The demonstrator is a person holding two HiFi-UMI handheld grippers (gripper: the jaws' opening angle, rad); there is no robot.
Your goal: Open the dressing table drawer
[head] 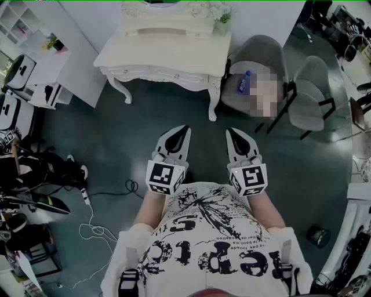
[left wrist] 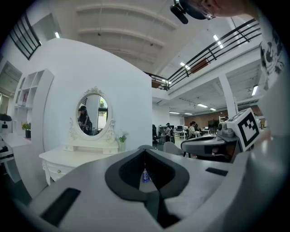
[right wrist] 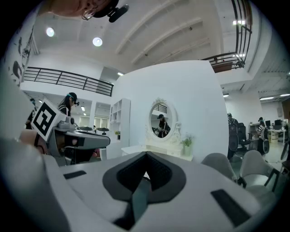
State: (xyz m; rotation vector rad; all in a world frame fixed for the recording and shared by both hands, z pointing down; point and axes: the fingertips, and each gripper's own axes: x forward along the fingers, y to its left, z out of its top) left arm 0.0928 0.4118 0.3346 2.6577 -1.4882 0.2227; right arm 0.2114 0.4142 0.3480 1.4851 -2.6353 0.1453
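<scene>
Left gripper (left wrist: 145,150), jaws closed tip to tip, nothing gripped. A blue bottle (left wrist: 145,176) shows far off through the gap behind the tips. Left: white dressing table (left wrist: 68,159) against the wall, bearing an oval mirror (left wrist: 93,114) and a small plant (left wrist: 121,138). Right: right gripper (left wrist: 185,145).

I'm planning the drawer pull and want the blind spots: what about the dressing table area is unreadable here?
Drawer front: handles too small in the head view; hidden behind the right gripper's body in the right gripper view.
Mirror: cut off by the head view's top edge.
Chair seat: partly under a mosaic patch, head view.
</scene>
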